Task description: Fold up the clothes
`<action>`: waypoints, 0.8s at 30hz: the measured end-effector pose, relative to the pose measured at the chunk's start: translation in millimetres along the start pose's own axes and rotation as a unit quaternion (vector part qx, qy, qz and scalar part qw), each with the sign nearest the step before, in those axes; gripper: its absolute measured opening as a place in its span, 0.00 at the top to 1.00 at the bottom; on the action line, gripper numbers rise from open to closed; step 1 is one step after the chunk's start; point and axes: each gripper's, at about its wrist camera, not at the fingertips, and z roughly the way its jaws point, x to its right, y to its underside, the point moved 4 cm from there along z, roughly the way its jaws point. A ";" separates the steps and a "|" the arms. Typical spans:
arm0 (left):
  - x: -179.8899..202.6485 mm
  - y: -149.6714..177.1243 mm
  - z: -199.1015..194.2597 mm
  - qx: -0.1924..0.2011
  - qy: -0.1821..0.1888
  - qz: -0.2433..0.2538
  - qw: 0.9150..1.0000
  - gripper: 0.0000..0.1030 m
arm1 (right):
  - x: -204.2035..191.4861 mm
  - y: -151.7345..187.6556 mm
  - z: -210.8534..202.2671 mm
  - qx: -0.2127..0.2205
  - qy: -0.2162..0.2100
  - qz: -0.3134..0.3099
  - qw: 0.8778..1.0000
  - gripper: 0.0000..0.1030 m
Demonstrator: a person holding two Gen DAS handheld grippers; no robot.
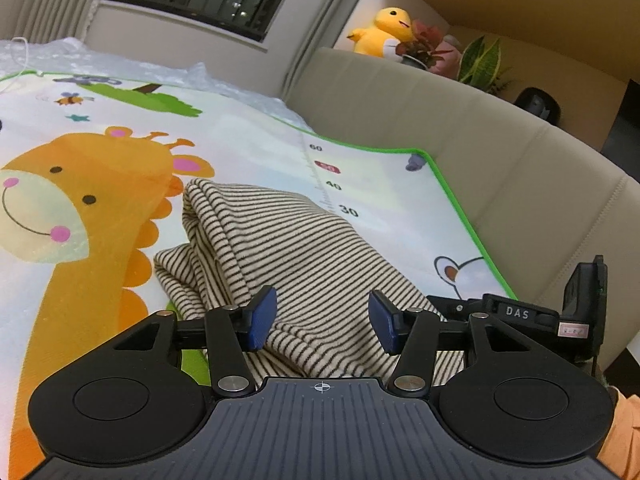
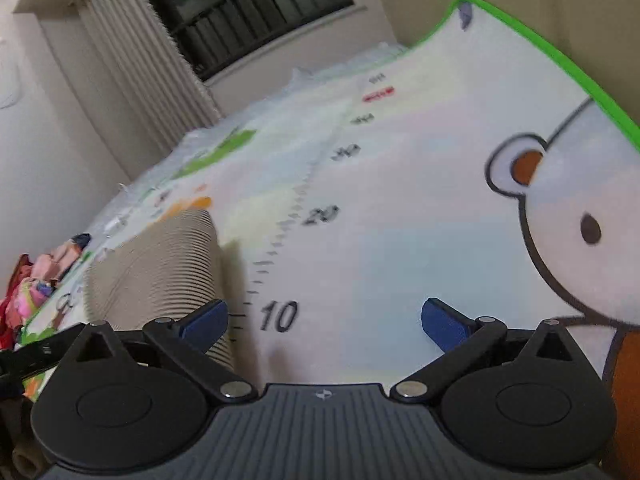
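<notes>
While the cream knit garment with thin dark stripes [image 1: 288,264] lies bunched in soft, rounded folds on the padded cartoon play mat with a green border [image 1: 360,168], the left gripper [image 1: 322,320] hangs right over its near end, blue pads spread apart and clenching nothing, striped cloth showing in the gap between them. Just beyond the garment runs the printed height ruler [image 1: 326,184], and to its far left the big orange giraffe print [image 1: 80,200] grins across the mat. The left view also catches what the other misses: a curved beige padded headboard [image 1: 480,152] past the mat's green edge, with a yellow plush duck [image 1: 384,32] and a striped-leaf potted plant [image 1: 480,60] on the ledge above it. Over to the right view, blurred: the right gripper [image 2: 324,322] is released too, fingers wide, hovering over bare mat beside the ruler's 10 mark, the garment [image 2: 160,276] a ribbed mound just off its left finger. Only here do we get the white bear print [image 2: 580,240] and a heap of bright pink and red clothes [image 2: 36,284] beyond the garment at the mat's edge. Pleated beige curtains [image 2: 128,72] and a dark barred window [image 2: 248,4] close the room.
</notes>
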 end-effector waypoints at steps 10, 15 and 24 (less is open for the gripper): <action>0.5 0.9 -1.9 0.000 -0.002 -0.001 1.000 0.45 | -48.4 3.8 39.8 -0.019 -0.111 -0.026 0.993 0.09; -0.6 2.0 -4.0 -0.002 -0.001 -0.002 1.000 0.45 | -44.9 10.3 50.0 -0.034 -0.126 -0.020 0.991 0.11; 6.4 2.5 -8.2 0.000 0.003 0.010 1.000 0.30 | -59.5 15.1 37.6 -0.029 -0.127 -0.066 0.989 0.15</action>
